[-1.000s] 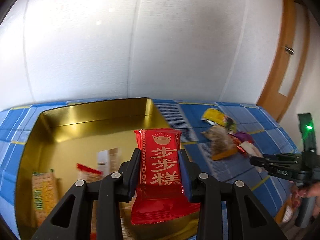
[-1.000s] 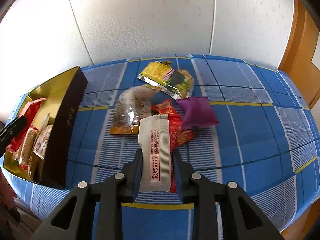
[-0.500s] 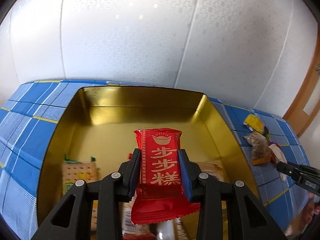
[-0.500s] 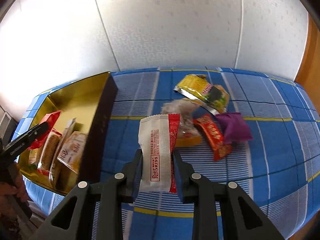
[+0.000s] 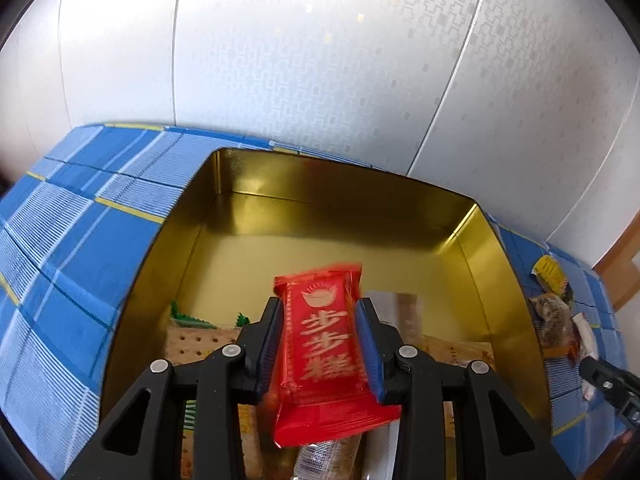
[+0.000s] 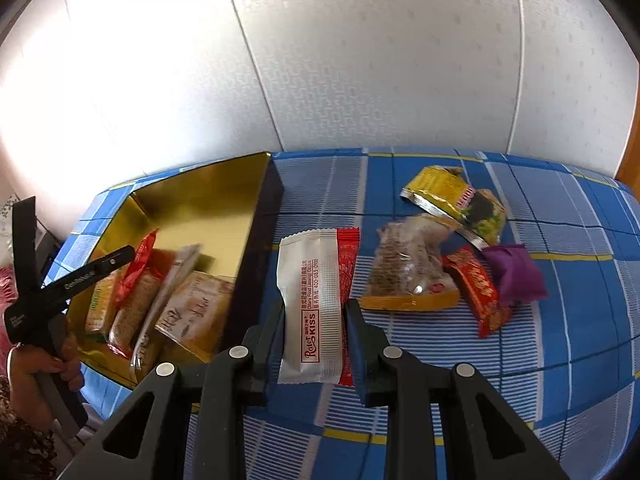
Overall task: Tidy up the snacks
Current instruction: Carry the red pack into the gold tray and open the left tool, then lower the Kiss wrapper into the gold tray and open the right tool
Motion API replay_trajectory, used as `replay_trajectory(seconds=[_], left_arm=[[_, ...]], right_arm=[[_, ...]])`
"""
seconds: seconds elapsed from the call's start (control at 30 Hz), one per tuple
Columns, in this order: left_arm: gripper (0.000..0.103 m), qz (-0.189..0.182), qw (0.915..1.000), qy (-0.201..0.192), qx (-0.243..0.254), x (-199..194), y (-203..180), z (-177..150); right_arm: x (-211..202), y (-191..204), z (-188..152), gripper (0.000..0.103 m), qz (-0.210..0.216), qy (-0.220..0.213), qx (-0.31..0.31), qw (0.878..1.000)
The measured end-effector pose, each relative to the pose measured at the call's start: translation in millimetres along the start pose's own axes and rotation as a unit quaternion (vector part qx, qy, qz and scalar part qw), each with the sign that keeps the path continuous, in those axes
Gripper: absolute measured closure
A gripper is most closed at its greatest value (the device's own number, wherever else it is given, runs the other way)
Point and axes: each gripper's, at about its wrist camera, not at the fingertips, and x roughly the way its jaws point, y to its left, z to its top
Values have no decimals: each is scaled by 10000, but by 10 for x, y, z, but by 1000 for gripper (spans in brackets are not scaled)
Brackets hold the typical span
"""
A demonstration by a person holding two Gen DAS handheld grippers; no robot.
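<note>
My left gripper (image 5: 320,344) is shut on a red snack packet (image 5: 324,352) with gold characters and holds it over the gold tin box (image 5: 500,272), above several packets lying at the box's near end. My right gripper (image 6: 314,332) is shut on a white and red Rater Kiss packet (image 6: 316,300), held above the blue checked cloth just right of the box's dark outer wall (image 6: 256,264). The left gripper also shows in the right wrist view (image 6: 104,268), over the box.
Loose snacks lie on the cloth to the right: a yellow-green packet (image 6: 456,196), a clear bag of brown pieces (image 6: 408,268), a small red packet (image 6: 476,288) and a purple packet (image 6: 514,272). White wall panels stand behind the table. A wooden door frame (image 5: 616,268) is at far right.
The left gripper has swung left and lowered over the box with the red packet, which now tilts slightly. The right gripper has carried the white packet left, closer to the box wall.
</note>
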Motion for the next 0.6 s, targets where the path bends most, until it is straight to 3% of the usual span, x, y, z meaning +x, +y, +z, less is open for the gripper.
replay_trajectory(seconds=[0.27,0.4,0.6], left_arm=[[65,11,9999,-37,127,-119,-62,-41],[49,-42,9996,29,269,-184,-134,-123],[38,-3,9976,-2,688,-269,-291,-233]], right_arm=[[-8,215,40,74,275,-136,-229,9993],[65,331,34,74,388,-62,-336,9987],[181,519,30,74,466,30,-526,9975]])
